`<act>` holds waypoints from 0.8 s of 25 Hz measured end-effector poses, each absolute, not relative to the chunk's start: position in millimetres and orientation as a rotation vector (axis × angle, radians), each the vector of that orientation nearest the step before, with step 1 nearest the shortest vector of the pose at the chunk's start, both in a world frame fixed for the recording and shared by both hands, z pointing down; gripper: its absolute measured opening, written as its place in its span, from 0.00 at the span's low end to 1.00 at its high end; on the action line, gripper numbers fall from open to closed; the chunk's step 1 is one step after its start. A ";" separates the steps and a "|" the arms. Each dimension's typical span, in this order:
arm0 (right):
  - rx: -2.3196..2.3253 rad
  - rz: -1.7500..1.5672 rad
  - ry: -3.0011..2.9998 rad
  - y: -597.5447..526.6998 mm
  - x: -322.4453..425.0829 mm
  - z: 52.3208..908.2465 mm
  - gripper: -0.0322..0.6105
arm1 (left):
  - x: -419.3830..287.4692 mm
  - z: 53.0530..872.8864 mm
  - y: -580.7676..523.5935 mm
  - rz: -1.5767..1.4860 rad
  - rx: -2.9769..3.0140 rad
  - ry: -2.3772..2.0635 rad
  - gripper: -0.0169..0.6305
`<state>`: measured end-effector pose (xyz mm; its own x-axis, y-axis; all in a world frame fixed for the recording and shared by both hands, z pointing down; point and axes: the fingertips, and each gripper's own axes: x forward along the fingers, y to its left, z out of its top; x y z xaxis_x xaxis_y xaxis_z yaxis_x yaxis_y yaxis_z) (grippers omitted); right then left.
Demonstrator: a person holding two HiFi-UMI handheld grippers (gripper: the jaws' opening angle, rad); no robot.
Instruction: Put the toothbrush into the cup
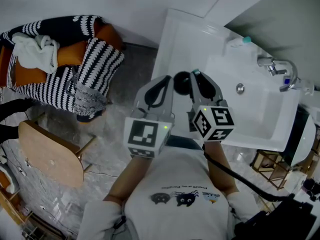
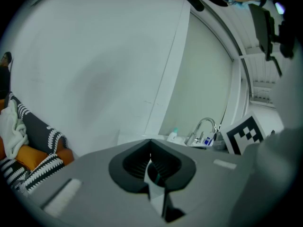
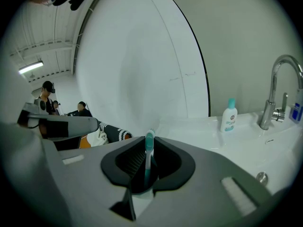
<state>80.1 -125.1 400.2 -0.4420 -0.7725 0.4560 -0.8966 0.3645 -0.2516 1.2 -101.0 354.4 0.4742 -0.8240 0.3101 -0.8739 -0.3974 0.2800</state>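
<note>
My right gripper [image 1: 195, 75] [image 3: 149, 141] is shut on a teal and white toothbrush [image 3: 149, 156], which stands upright between its jaws with the head up. From the head view only the brush's teal tip [image 1: 196, 72] shows past the fingers. My left gripper [image 1: 166, 81] [image 2: 150, 148] is close beside it on the left, jaws together, and I see nothing held in them. Both hover over the left end of the white sink counter [image 1: 172, 39]. No view shows a cup.
A basin [image 1: 250, 104] with a chrome tap [image 1: 277, 69] [image 3: 279, 89] lies to the right. A small white bottle with a teal cap [image 3: 229, 116] [image 1: 245, 40] stands on the counter's back edge. A striped chair with cushions [image 1: 75, 59] and a wooden stool [image 1: 50, 154] are on the floor to the left.
</note>
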 end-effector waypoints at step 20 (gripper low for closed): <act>1.488 0.693 -2.357 -135.4 84.9 403.9 0.14 | 3.5 355.3 -109.4 0.172 2.316 -1.429 0.03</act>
<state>84.9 -135.4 403.9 -0.4369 -0.7704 0.4643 -0.8991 0.3587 -0.2509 3.5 -109.4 355.3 0.4662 -0.8271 0.3141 -0.8780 -0.3889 0.2790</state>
